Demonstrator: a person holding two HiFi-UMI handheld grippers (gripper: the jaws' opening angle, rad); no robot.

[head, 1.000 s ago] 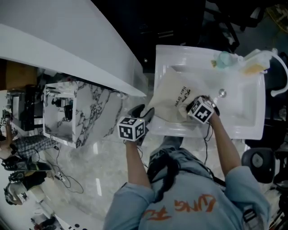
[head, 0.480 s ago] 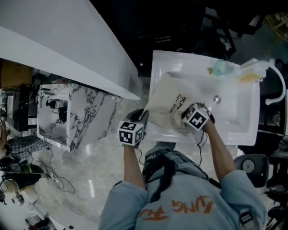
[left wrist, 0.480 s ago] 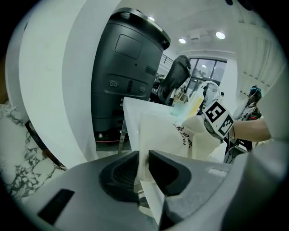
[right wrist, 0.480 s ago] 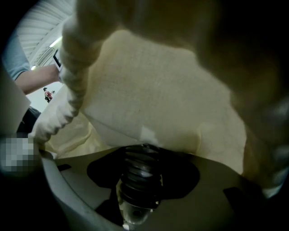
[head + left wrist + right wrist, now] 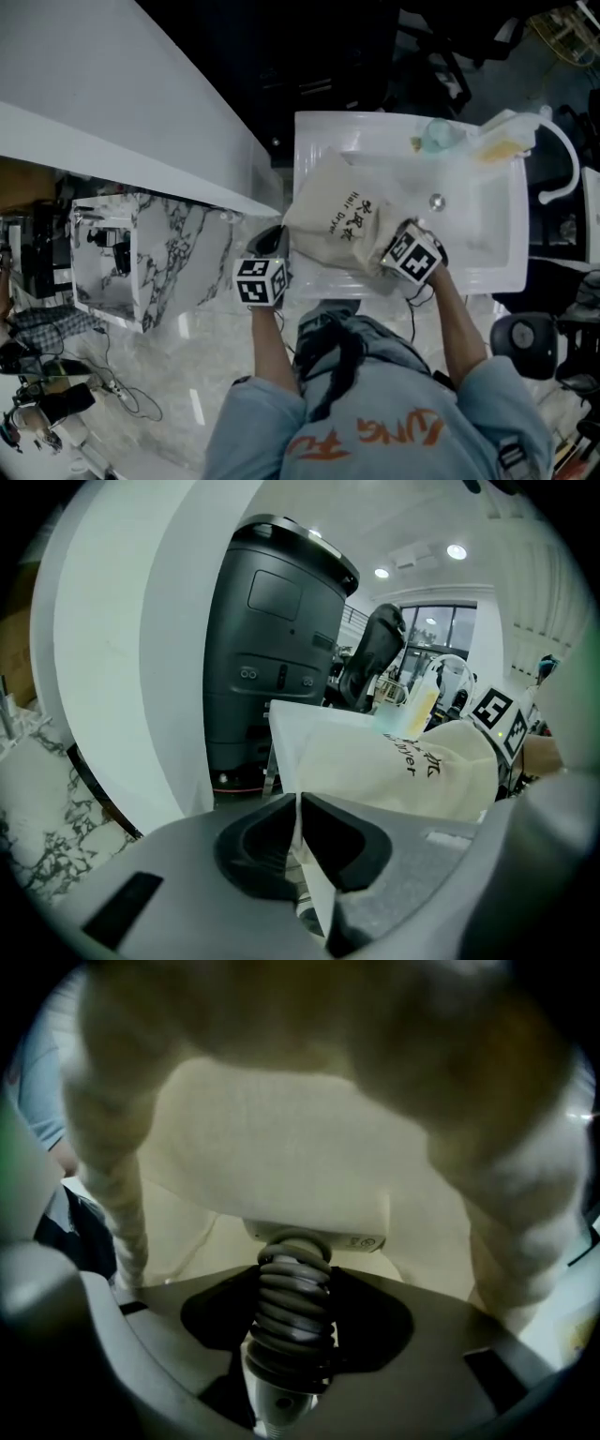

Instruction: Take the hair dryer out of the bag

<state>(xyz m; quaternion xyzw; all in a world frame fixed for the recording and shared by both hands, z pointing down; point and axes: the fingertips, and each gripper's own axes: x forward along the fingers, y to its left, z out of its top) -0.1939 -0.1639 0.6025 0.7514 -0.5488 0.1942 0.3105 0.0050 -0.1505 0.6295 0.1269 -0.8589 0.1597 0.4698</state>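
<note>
A cream drawstring bag (image 5: 342, 220) with black print lies over the left front of a white sink (image 5: 497, 277). My left gripper (image 5: 272, 246) is at the bag's near left corner. In the left gripper view its jaws (image 5: 300, 829) are closing, and the pads pinch a thin fold of the bag's fabric (image 5: 314, 874). My right gripper (image 5: 292, 1312) reaches into the bag's mouth, and only its marker cube (image 5: 412, 255) shows from above. Its jaws grip the hair dryer's grey ribbed cord sleeve (image 5: 292, 1288) below the white handle end (image 5: 319, 1237). The bag hides the rest of the dryer.
A white faucet (image 5: 555, 169) curves over the sink's right side, and bottles (image 5: 502, 145) stand on its far rim. A long white counter (image 5: 112, 103) and a marble-patterned cabinet (image 5: 173, 258) are to the left. A dark grey machine (image 5: 272, 649) stands behind the sink. A black stool (image 5: 520, 333) is at the right.
The left gripper has moved in on the bag's left corner. The right gripper and the bag's mouth have lifted a little off the sink's front rim.
</note>
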